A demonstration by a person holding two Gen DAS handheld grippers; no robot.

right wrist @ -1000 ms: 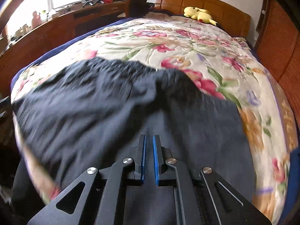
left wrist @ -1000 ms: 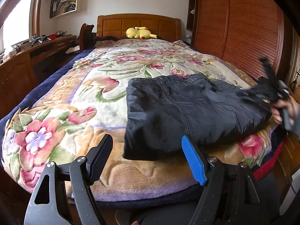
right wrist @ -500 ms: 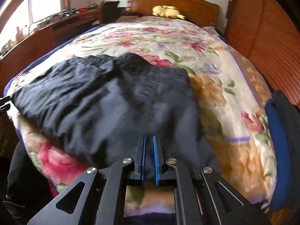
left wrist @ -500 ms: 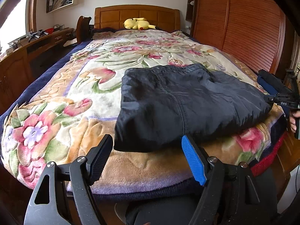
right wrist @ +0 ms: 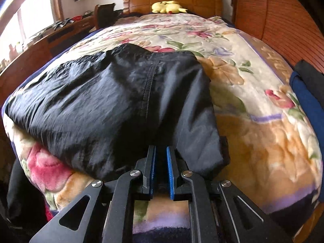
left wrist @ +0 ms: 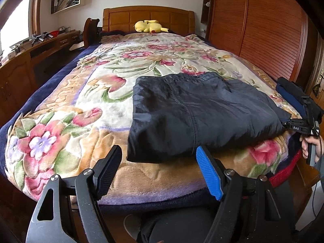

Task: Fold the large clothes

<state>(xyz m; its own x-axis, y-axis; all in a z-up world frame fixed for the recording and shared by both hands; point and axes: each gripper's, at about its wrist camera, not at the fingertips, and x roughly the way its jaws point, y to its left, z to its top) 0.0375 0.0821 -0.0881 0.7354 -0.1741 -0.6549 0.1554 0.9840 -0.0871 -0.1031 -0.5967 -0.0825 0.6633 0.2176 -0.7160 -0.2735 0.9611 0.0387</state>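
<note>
Right tool (right wrist: 161,169) shifted, just been opening, garment (right wrist: 113,105) edge between, left tool (left wrist: 160,174) wide

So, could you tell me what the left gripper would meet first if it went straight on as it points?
Probably the near edge of the folded dark garment on the floral blanket; the left gripper hangs open just short of it, though depth is uncertain.

The dark folded garment (left wrist: 194,115) is showing a thin, faintly glossy, crinkled cloth. The floral blanket (left wrist: 97,93) is looking plush and matt, while the headboard (left wrist: 147,17) and wardrobe doors (left wrist: 261,26) are gleaming as varnished wood.
</note>
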